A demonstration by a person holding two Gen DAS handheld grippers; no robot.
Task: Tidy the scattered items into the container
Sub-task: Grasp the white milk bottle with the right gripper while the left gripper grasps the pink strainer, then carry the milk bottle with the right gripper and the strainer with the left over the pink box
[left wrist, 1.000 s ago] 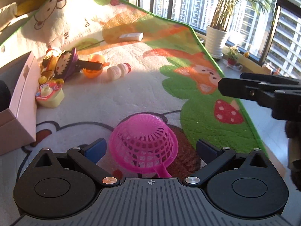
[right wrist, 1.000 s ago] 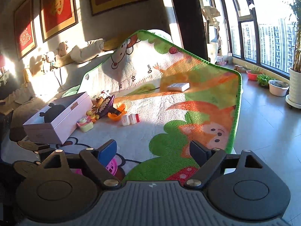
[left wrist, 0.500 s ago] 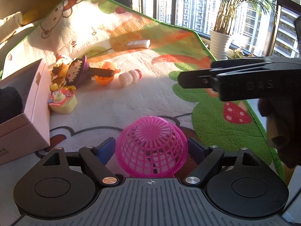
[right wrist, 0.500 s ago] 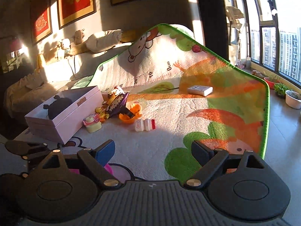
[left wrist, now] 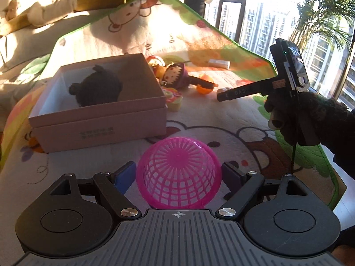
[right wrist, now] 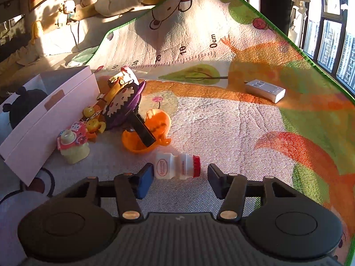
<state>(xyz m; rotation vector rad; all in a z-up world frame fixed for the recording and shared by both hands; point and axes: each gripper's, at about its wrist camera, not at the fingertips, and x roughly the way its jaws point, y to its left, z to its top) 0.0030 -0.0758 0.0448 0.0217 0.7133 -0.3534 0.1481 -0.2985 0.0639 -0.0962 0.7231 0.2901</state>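
A pink mesh basket (left wrist: 177, 173), dome side up, sits between the pads of my left gripper (left wrist: 178, 174), which is shut on it just in front of the open pink box (left wrist: 99, 119). A black plush toy (left wrist: 97, 88) lies inside the box. A small white bottle with a red cap (right wrist: 175, 166) lies on its side on the mat between the fingers of my right gripper (right wrist: 179, 175). Its jaws are closing; the left pad is at the bottle's base and the right pad is a little off the cap. In the left wrist view, a gloved hand holds the right gripper (left wrist: 224, 95).
Beside the box lie a purple doll toy (right wrist: 124, 104), an orange shell (right wrist: 150, 133), a cupcake toy (right wrist: 74, 146) and yellow smiley charms (right wrist: 88, 110). A white flat device (right wrist: 266, 89) rests farther back on the play mat (right wrist: 221, 122). Windows and a potted plant (left wrist: 321, 17) are to the right.
My left gripper has closed on the pink basket and carried it left, up to the box. My right gripper has moved in over the white bottle, and its jaws have narrowed around it.
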